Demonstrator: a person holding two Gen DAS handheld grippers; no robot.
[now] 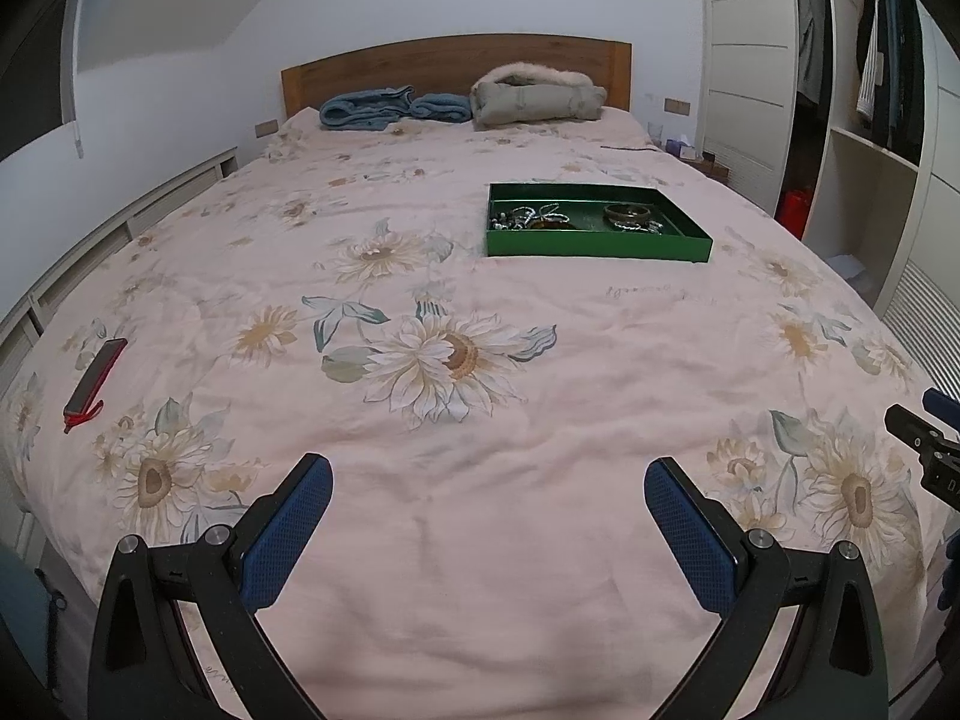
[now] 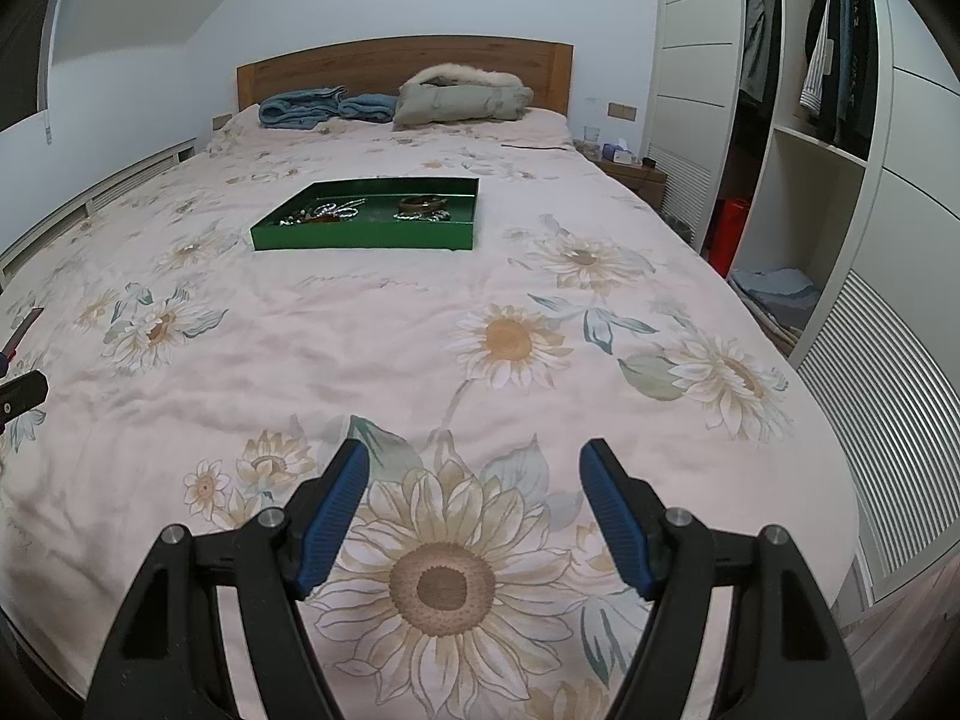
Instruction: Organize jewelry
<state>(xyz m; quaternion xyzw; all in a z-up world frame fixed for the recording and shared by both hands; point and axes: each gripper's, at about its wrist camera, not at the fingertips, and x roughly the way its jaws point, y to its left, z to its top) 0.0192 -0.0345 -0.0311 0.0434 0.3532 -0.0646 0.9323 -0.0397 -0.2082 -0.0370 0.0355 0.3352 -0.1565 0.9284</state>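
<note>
A shallow green tray (image 1: 600, 247) (image 2: 360, 238) lies on the floral bedspread in the middle of the bed, well beyond both grippers. Inside it sit a tangle of beaded chains (image 1: 531, 217) (image 2: 324, 213) on the left and a brown bangle (image 1: 627, 213) (image 2: 423, 201) with silvery pieces on the right. My left gripper (image 1: 489, 474) hovers open over the near end of the bed, nothing between its blue pads. My right gripper (image 2: 474, 456) is likewise open and empty above a printed sunflower. Part of the right gripper (image 1: 924, 450) shows at the left wrist view's right edge.
A red-edged phone (image 1: 96, 381) lies near the bed's left side. Folded blue cloth (image 1: 390, 108) and a grey fur-trimmed coat (image 1: 537, 93) rest by the wooden headboard. A wardrobe with hanging clothes (image 2: 834, 60) and a bedside table (image 2: 630, 171) stand on the right.
</note>
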